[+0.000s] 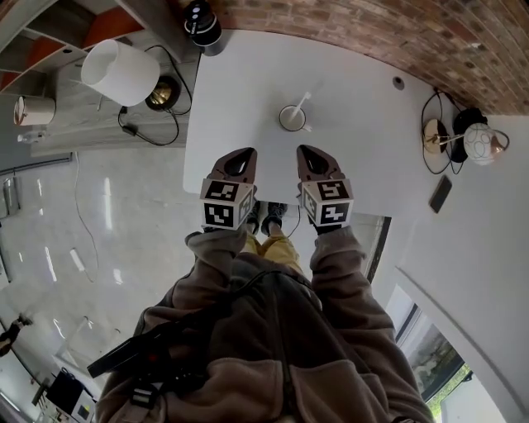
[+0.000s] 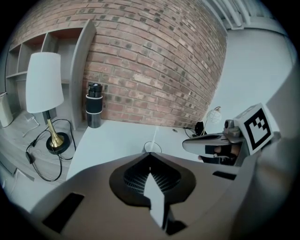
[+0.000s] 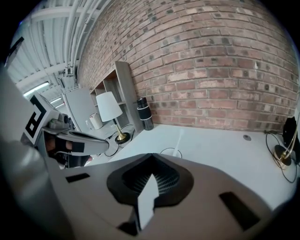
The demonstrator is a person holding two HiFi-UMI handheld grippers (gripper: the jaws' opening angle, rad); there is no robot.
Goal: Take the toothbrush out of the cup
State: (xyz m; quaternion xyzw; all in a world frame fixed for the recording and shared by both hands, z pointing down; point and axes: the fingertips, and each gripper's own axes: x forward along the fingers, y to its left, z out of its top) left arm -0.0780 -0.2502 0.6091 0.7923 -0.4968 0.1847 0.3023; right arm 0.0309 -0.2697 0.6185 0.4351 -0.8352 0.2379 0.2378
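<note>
A small white cup [image 1: 292, 118] stands near the middle of the white table [image 1: 240, 91], with a white toothbrush [image 1: 299, 105] leaning out of it to the far right. My left gripper [image 1: 240, 154] and right gripper [image 1: 307, 151] hover side by side over the table's front edge, short of the cup, both shut and empty. In the left gripper view the cup [image 2: 152, 147] peeks just above the shut jaws of the left gripper [image 2: 150, 154], the toothbrush [image 2: 155, 136] rising from it. The right gripper view shows the cup [image 3: 169, 152] and toothbrush [image 3: 179, 138] past the right gripper [image 3: 151, 155].
A black flask [image 1: 201, 23] stands at the table's far left corner by the brick wall. A white-shaded lamp [image 1: 120, 72] with cables is on the shelf to the left. On the right surface lie a phone [image 1: 440, 194] and a small globe lamp [image 1: 479, 142].
</note>
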